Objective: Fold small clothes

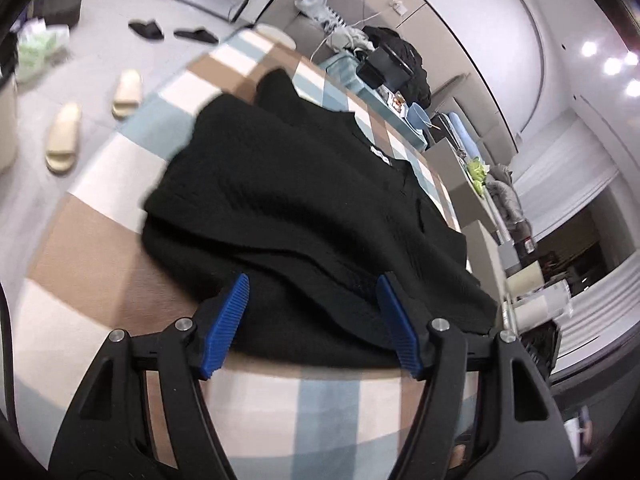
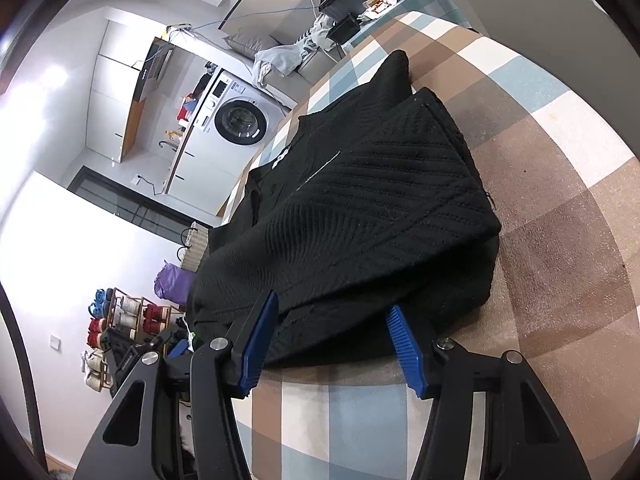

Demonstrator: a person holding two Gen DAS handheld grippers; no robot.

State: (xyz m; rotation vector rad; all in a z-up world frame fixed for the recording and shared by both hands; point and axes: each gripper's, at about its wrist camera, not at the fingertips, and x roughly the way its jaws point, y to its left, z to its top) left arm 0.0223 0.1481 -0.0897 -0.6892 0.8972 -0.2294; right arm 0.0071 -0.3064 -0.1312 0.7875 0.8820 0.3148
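A black knit garment [image 1: 304, 216] lies partly folded on a checked tablecloth [image 1: 100, 248]. My left gripper [image 1: 312, 284] is open with its blue pads either side of the garment's near edge. In the right wrist view the same garment [image 2: 360, 216] shows a folded upper layer over a lower one. My right gripper [image 2: 334, 308] is open, its blue fingers [image 2: 260, 336] set around the near edge of the garment; whether a layer lies between the pads I cannot tell.
The table [image 2: 560, 200] has brown, blue and white checks. Beige slippers [image 1: 64, 140] and black slippers [image 1: 148, 30] lie on the floor. A blue bowl [image 1: 420, 116] and dark items stand beyond the table. A washing machine [image 2: 236, 116] and shoe rack [image 2: 120, 320] stand at the wall.
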